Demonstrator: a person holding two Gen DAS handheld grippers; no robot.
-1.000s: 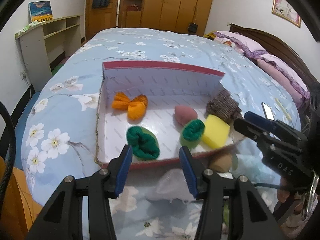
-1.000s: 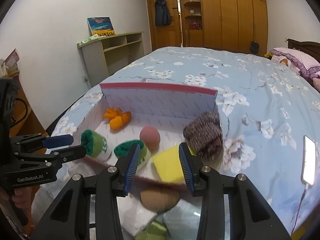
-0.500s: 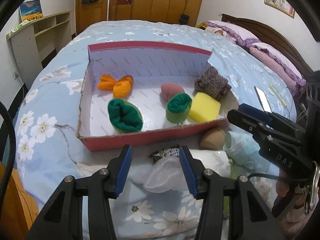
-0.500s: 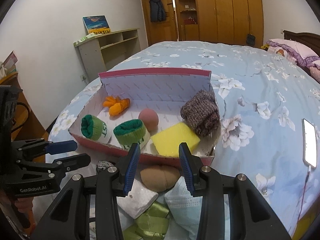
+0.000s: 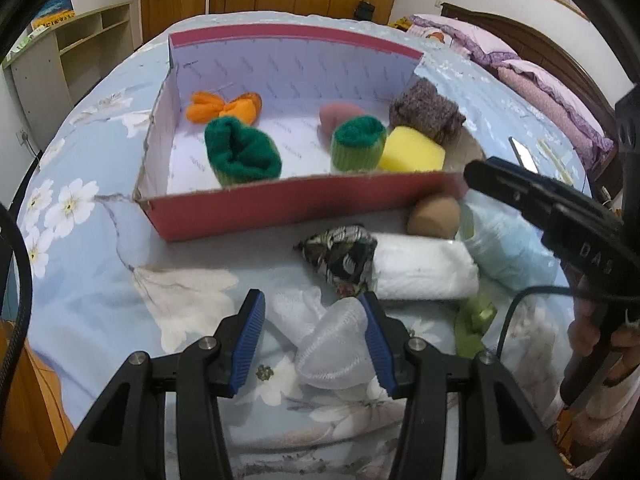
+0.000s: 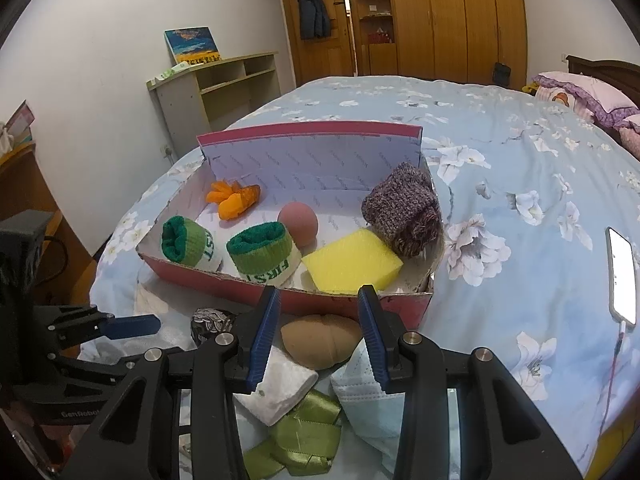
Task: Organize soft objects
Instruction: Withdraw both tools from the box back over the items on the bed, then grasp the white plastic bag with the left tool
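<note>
A red box [image 5: 280, 200] with a white inside lies on the bed. It holds orange socks [image 5: 224, 106], two green rolled socks [image 5: 240, 156] [image 5: 358, 144], a pink sponge [image 6: 298, 224], a yellow sponge [image 6: 352, 260] and a purple knitted sock [image 6: 404, 208]. In front of the box lie a patterned pouch [image 5: 340, 256], a white rolled towel [image 5: 424, 272], a brown sponge [image 6: 320, 340], a light blue mask [image 5: 508, 248] and green ribbon [image 6: 308, 436]. My left gripper [image 5: 312, 308] is open around a white mesh puff [image 5: 332, 348]. My right gripper [image 6: 319, 308] is open above the brown sponge.
A phone [image 6: 622, 276] with a cable lies on the flowered bedspread at the right. Purple pillows [image 5: 540, 76] are at the head of the bed. A low shelf [image 6: 212, 92] stands by the wall on the left, and wooden wardrobes are at the back.
My left gripper has sunk and drawn back from the box edge to the pile before it, and the mesh puff now lies between its fingers. The right gripper has barely shifted.
</note>
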